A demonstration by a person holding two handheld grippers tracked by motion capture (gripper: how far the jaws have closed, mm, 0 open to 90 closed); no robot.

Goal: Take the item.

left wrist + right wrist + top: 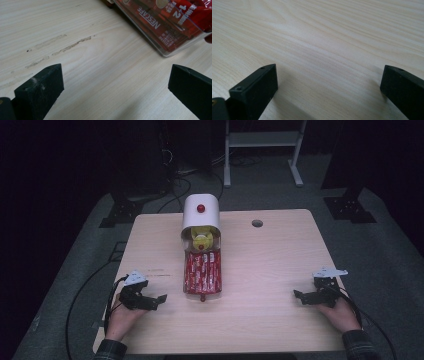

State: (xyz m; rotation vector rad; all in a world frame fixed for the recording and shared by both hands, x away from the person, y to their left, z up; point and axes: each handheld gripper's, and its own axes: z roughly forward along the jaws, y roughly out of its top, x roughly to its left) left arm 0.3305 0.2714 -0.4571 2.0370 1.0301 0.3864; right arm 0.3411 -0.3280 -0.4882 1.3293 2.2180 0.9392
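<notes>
A white rounded box [200, 211] with a red knob stands at the table's far middle, its clear drawer [202, 273] pulled out toward me. The drawer holds several red Nescafe sachets [165, 20]. Yellow items [201, 239] sit inside the box mouth. My left gripper [159, 301] rests open on the table just left of the drawer's front end, nothing between its jaws. My right gripper [299, 296] lies open at the right side of the table over bare wood [324, 50], well away from the drawer.
The light wooden table [270, 260] has a round cable hole [257, 223] at the back right. Faint smudge marks [57, 45] lie on the wood left of the drawer. Cables trail off the table's left and right edges. A white frame [262, 150] stands beyond the table.
</notes>
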